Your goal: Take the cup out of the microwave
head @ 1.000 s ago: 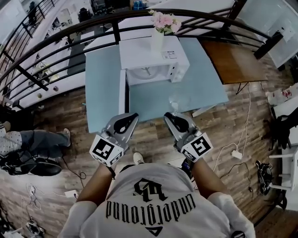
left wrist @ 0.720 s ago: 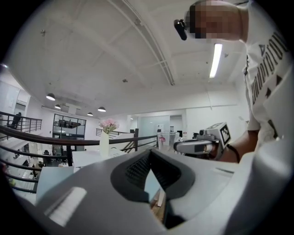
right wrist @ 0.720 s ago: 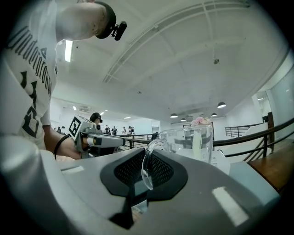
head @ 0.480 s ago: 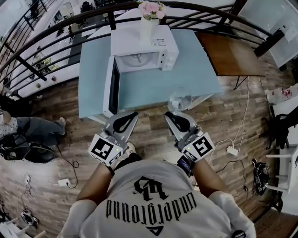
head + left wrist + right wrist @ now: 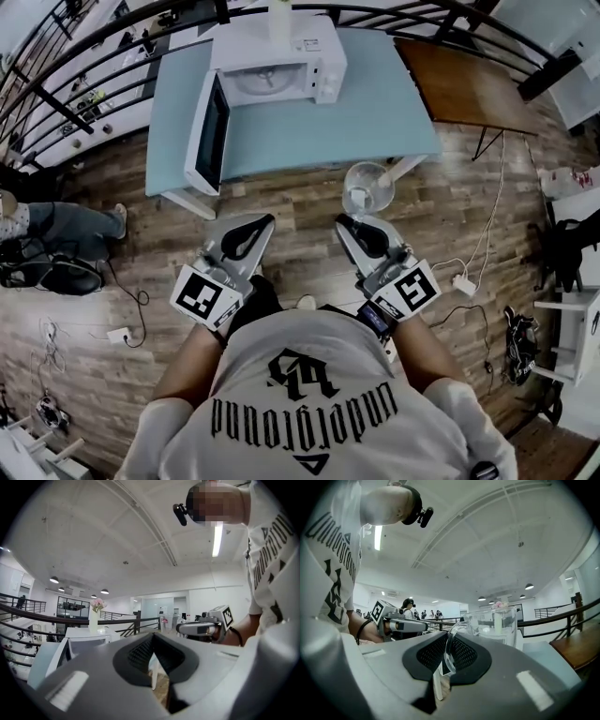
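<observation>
Cup (image 5: 367, 187), clear, microwave (image 5: 281, 66) with open door on table (image 5: 375, 122) well ahead of both jaws, right gripper (image 5: 349, 223) nearly closed on cup handle, left gripper (image 5: 262, 221) closed, empty

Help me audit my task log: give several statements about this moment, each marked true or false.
1. The cup sits inside the microwave. False: it is out, off the table and over the wooden floor.
2. The microwave's door stands open. True.
3. The right gripper is closed on the cup's handle. True.
4. The left gripper helps carry the cup. False: it holds nothing and is apart from the cup.
5. The microwave stands on the floor. False: it is on the blue table.
</observation>
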Motion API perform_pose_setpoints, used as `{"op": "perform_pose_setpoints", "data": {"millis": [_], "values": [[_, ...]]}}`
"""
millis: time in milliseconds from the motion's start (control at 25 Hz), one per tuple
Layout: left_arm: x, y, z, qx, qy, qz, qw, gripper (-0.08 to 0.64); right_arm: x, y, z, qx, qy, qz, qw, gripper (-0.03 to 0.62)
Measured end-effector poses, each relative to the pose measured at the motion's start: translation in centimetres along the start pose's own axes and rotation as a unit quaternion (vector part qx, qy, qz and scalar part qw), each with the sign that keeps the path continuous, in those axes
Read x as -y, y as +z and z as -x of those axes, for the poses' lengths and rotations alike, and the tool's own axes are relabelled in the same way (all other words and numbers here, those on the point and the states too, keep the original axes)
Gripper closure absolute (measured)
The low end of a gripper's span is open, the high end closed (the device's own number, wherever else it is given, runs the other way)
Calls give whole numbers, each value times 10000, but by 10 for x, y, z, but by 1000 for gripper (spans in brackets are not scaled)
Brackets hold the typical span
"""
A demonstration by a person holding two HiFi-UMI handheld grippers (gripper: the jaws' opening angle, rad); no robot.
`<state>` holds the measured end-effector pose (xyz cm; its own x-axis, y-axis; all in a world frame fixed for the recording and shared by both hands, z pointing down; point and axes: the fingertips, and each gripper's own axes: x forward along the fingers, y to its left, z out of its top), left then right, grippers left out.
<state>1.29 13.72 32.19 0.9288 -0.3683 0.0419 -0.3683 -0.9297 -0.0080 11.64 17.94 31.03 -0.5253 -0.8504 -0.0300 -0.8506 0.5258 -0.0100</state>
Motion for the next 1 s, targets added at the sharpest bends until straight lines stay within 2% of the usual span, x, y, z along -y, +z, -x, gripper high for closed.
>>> {"op": "perform_pose_setpoints", "data": {"millis": [360,440,800,1000], "values": [[55,-6,16,-90,32,-77,9999,509,-19,-15,58,-51,73,-59,9999,572],[59,-3,20,-103,50,29,9999,509,-22,-15,63,-49,95,-41,9999,572],[68,5,34,-47,-16,-158,9999,509,-38,-7,71,-2,128,-24,9999,572],[71,1,41,-58,19,-152,9999,511,-43,-18,73,-109,210,-35,9997,571]]}}
